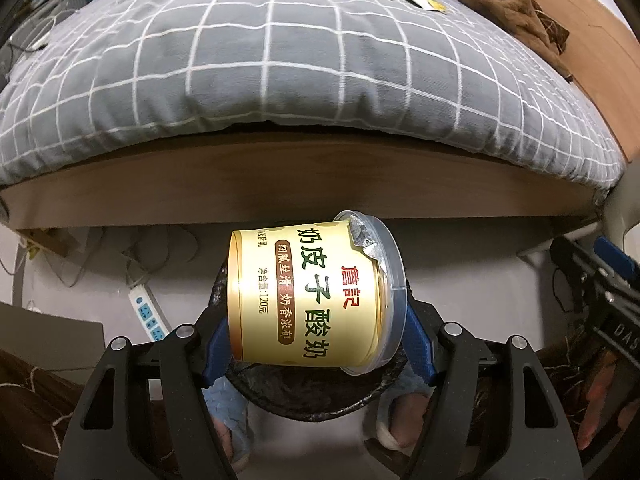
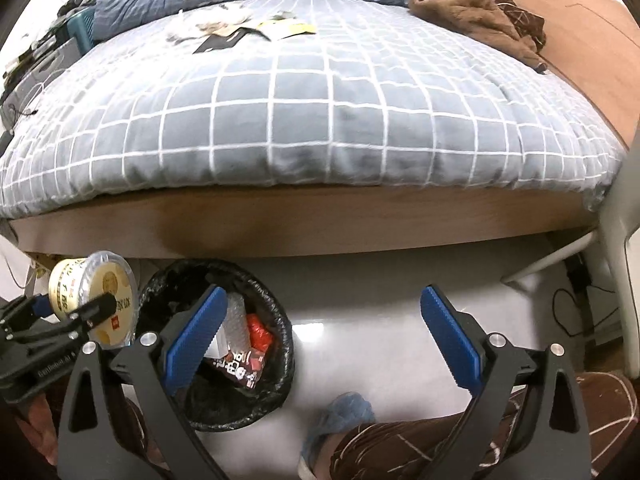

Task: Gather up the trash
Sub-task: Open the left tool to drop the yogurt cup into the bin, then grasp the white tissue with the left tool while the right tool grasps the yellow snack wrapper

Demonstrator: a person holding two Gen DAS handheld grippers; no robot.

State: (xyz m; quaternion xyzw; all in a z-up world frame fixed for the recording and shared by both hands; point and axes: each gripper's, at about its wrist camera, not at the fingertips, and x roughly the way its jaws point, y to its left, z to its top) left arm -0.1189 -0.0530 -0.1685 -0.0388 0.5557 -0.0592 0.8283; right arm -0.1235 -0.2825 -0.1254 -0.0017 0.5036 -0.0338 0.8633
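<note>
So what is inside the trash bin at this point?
The trash bin, lined with a black bag, holds a red wrapper, a dark printed packet and a pale bubble-textured piece. The right gripper covers part of the opening; anything deeper is hidden.

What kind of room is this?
Most likely a bedroom: a bed with a grey checked quilt fills the view, clothes lie on it, and a small trash bin stands on the floor beside it.

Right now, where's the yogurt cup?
The yogurt cup lies sideways, clamped in the left claw above the black-lined trash bin on the floor, in front of the bed.
</note>
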